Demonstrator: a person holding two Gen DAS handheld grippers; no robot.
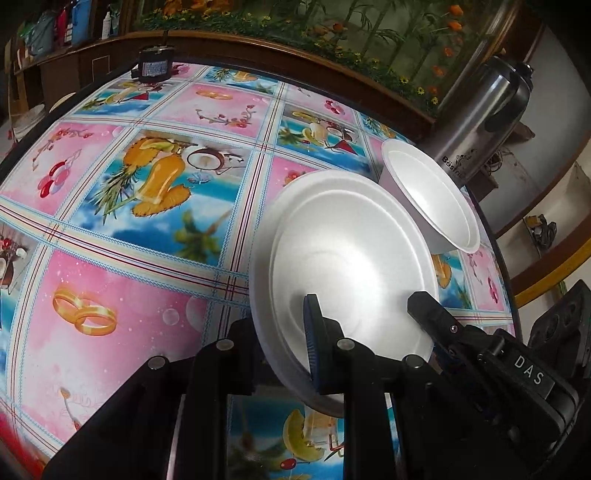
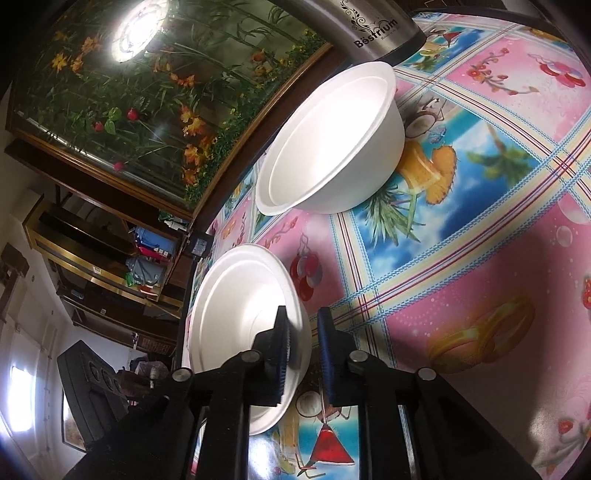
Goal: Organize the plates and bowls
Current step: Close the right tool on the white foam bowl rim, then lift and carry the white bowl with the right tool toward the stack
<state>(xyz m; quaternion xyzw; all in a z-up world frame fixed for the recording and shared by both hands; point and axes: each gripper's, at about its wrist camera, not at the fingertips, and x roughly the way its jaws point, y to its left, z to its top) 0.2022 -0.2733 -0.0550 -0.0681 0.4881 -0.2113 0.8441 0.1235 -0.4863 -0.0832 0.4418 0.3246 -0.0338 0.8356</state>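
Left wrist view: the left gripper (image 1: pixel 291 354) is clamped tight on the near rim of the plate (image 1: pixel 347 258), one blue pad (image 1: pixel 314 343) pressed on the white face, the other hidden behind. The plate tilts up off the table (image 1: pixel 129 229), near its right edge. Just beyond it the bowl (image 1: pixel 432 199) sits close to the far right corner, beside the steel flask (image 1: pixel 484 122). The right gripper (image 1: pixel 424 306) comes in from the right with a black finger against the plate's rim.

Right wrist view: the right gripper (image 2: pixel 304 354) is pinched nearly closed on the plate (image 2: pixel 236 314), its rim caught between the two blue pads (image 2: pixel 327 354). The bowl (image 2: pixel 332 144) stands upright further on, apart from the plate, with the flask (image 2: pixel 369 29) just behind it at the table (image 2: pixel 480 221) edge.
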